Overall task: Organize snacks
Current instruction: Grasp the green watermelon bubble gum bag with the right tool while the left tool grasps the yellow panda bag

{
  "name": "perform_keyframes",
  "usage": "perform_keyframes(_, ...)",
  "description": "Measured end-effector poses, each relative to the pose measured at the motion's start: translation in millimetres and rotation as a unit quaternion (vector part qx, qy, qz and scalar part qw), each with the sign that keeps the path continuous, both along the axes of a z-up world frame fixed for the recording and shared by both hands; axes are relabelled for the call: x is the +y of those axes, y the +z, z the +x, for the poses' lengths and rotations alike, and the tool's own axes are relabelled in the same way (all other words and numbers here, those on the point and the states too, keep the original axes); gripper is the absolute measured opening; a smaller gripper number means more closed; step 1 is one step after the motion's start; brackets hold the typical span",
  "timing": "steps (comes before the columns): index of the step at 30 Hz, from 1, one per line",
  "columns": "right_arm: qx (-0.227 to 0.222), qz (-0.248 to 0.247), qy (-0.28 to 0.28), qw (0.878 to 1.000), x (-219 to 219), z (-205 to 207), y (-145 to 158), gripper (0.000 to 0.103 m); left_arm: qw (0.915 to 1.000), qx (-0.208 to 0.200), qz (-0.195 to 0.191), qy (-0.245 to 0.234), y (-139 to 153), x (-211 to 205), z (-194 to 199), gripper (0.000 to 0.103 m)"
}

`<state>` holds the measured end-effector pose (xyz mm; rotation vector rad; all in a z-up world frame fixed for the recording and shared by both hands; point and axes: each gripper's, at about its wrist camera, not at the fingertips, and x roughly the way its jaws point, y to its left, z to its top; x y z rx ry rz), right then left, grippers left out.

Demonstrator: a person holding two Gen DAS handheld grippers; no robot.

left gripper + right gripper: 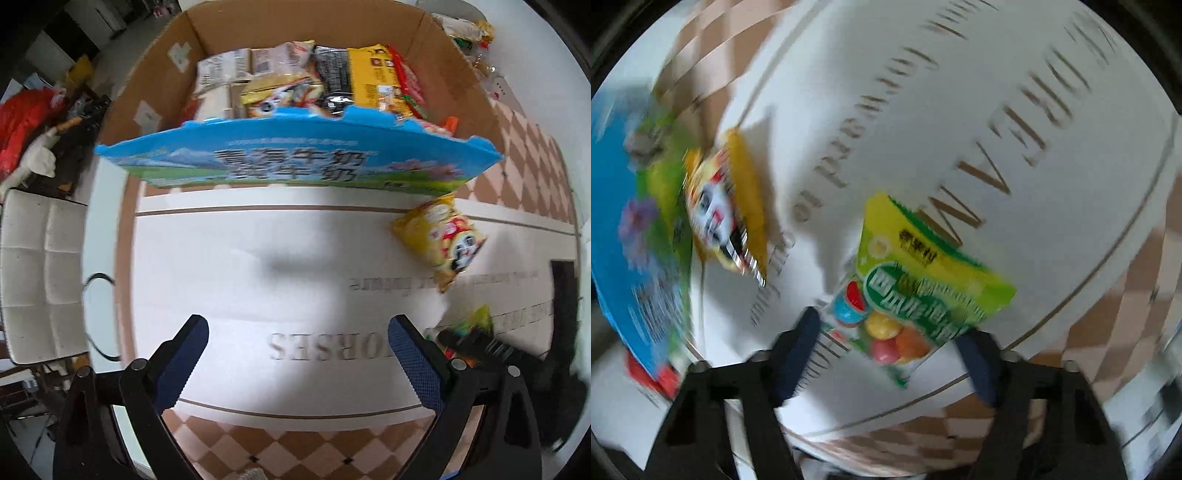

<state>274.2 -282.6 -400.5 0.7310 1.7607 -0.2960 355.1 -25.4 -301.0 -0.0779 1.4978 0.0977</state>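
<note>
Here, green candy bag (923, 273) between right gripper (894, 350) jaws, contact unclear, left gripper (297, 343) jaws wide.

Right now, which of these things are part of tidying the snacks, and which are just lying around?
Part of the job:
- green candy bag, between the right gripper's fingers
- yellow panda snack bag
- cardboard box holding snacks
- left gripper, open

Lying about:
- white chair
- red bag
- tablecloth

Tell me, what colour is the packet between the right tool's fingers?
Green and yellow packet, bright sweets pictured; clearest in the right wrist view.
</note>
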Motion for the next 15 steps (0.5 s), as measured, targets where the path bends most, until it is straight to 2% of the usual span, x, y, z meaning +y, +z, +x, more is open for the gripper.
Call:
perform_keyframes(3,-0.012,-0.036,0.092,0.995,5,-6,7,0.067,0.999,0.013,-0.041,0.01,-3,-14,11,0.099)
perform_keyframes(5,-0.011,-0.06,0.151,0.987,5,-12,10,0.067,0.9975,0.022,-0.067,0.013,-8,-29,21,0.099)
perform_keyframes(7,-0.009,-0.083,0.182,0.98,1,-16,13,0.067,0.9954,0.032,-0.089,0.016,-17,-45,32,0.1)
perform_keyframes(11,-0.004,-0.12,0.197,0.973,-14,-24,19,0.067,0.9926,0.042,-0.109,0.033,-40,-68,56,0.099)
perform_keyframes(15,-0.006,-0.121,0.17,0.978,-22,-32,22,0.067,0.9916,0.046,-0.107,0.055,-65,-80,73,0.099)
